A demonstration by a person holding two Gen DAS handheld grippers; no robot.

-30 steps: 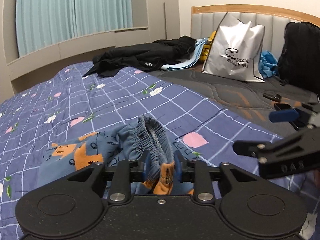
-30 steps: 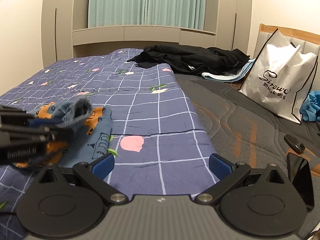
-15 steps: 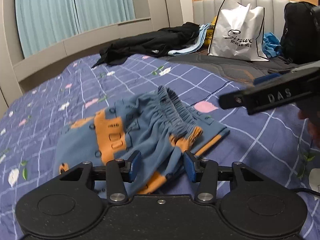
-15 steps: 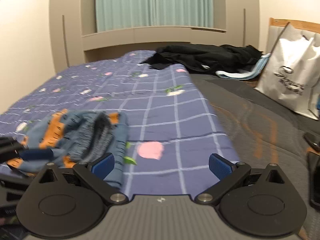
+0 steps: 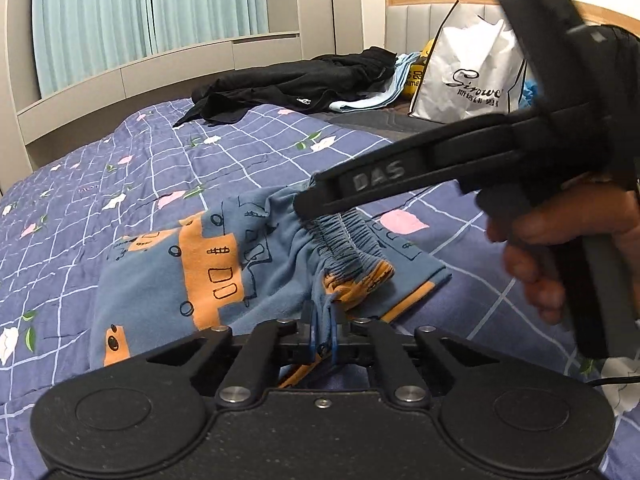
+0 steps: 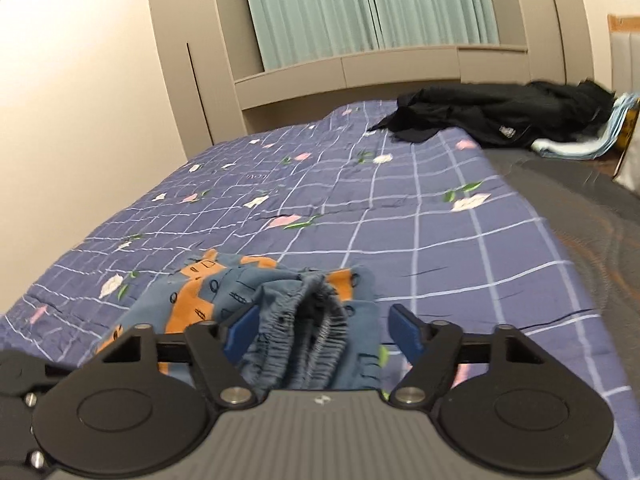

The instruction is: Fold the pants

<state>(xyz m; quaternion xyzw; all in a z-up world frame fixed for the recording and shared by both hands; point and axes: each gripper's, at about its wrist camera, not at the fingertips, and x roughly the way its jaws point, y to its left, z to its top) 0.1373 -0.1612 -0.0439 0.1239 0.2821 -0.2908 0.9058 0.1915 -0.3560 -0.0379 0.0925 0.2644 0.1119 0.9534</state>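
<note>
Small blue pants (image 5: pixel 208 276) with orange patches lie bunched on the purple checked bedspread (image 5: pixel 120 184). My left gripper (image 5: pixel 323 330) is shut on a fold of the pants' near edge. My right gripper (image 6: pixel 322 330) is open, its blue pads on either side of the gathered elastic waistband (image 6: pixel 304 332). In the left wrist view the right gripper (image 5: pixel 308 208) reaches in from the right, its tip at the waistband (image 5: pixel 348 240), held by a hand (image 5: pixel 568 248).
Black clothes (image 5: pixel 288 84) and light blue fabric are piled at the far side of the bed. A white shopping bag (image 5: pixel 472 76) leans on the headboard. Dark grey mattress (image 6: pixel 592 216) shows to the right of the bedspread. Curtains and cabinets stand behind.
My left gripper opened, let go of the waistband, then shut on the pants' near edge. My right gripper moved left, over the waistband. The pants now lie lower on the bed.
</note>
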